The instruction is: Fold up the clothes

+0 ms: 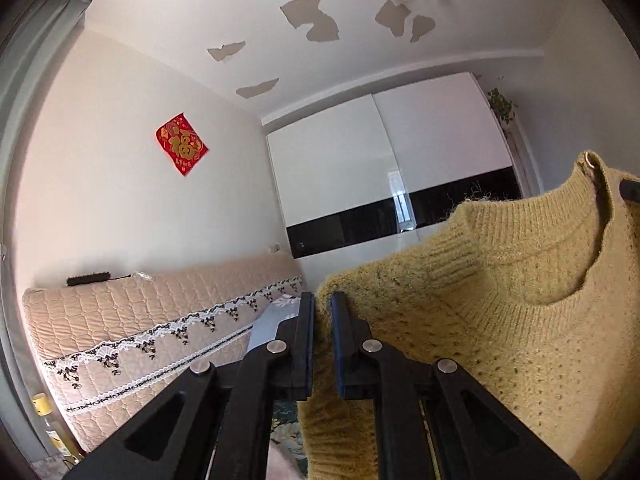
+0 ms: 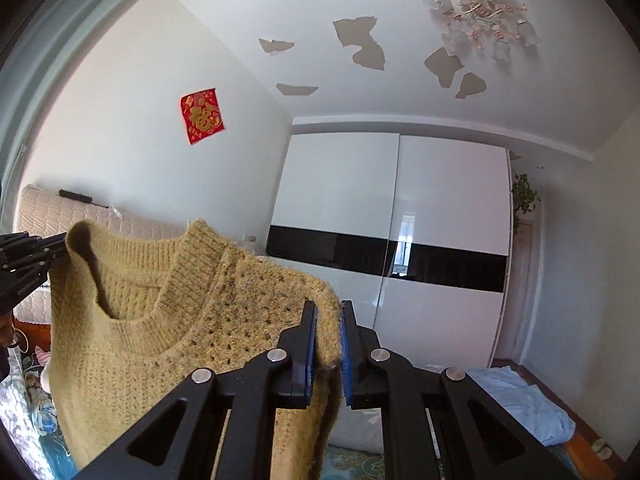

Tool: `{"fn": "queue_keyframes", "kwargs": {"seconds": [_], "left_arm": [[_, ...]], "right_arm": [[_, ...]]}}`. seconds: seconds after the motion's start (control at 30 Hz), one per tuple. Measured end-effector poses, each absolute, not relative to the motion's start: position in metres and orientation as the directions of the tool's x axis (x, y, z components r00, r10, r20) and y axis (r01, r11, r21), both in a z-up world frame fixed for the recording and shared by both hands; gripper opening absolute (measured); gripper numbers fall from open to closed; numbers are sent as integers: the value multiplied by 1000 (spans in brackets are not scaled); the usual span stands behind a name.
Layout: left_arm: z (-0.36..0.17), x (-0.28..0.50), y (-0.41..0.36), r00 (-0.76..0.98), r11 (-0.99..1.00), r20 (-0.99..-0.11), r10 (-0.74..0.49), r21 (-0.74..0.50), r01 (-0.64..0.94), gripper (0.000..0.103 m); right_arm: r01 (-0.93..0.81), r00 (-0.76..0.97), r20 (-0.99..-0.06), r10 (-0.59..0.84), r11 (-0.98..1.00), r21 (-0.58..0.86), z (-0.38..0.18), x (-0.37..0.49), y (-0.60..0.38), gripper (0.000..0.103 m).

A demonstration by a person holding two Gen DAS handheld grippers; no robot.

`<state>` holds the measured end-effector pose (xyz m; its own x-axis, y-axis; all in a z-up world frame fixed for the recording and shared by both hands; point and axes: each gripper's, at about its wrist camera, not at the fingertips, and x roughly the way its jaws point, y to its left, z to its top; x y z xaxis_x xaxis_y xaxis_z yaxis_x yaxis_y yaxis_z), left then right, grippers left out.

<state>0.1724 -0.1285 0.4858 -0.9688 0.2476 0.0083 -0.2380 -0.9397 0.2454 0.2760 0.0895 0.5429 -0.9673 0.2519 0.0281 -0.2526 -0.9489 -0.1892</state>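
A mustard-yellow knitted sweater (image 1: 500, 300) hangs in the air, held up by both shoulders with its round collar open between them. My left gripper (image 1: 322, 300) is shut on one shoulder of the sweater. My right gripper (image 2: 328, 308) is shut on the other shoulder of the sweater (image 2: 168, 344), whose body hangs down to the left. The left gripper (image 2: 24, 264) shows at the left edge of the right wrist view, at the far shoulder. The right gripper's tip (image 1: 630, 190) shows at the right edge of the left wrist view.
A quilted beige headboard (image 1: 132, 320) stands by the left wall. A white sliding wardrobe (image 2: 400, 240) with a black band fills the back wall. A light blue cloth (image 2: 520, 408) lies low on the right. Floral bedding (image 2: 24, 400) lies below left.
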Motion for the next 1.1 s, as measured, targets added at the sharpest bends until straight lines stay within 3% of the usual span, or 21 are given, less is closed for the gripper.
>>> {"fn": "queue_keyframes", "kwargs": {"seconds": [0.27,0.47,0.63,0.77,0.97,1.1], "left_arm": [[383,49,-98,-957,-936,-230,179,260,-238,8],[317,13,-84,-928,-934,-318,193,230,-273,8],[232,28,-85,-880,-918,-401,257,184,-352,8],[168,58,-100,-820,-913,-470,327,66,-402,8],[103,114,-107,-742,-896,-572,349,27,-443,8],[89,136,-109,-707,-900,-616,347,-7,-435,8]], "right_arm": [[-233,-937,-217,275,-952,-199,462,126,124,11],[-240,-918,-266,296,-945,-224,406,66,125,11],[-155,-888,-366,279,-930,-334,322,73,103,11],[-81,-837,-477,267,-923,-375,239,108,105,12],[-73,-727,-656,203,-973,-220,158,162,140,12],[-93,-683,-708,179,-983,-159,134,195,151,12]]}}
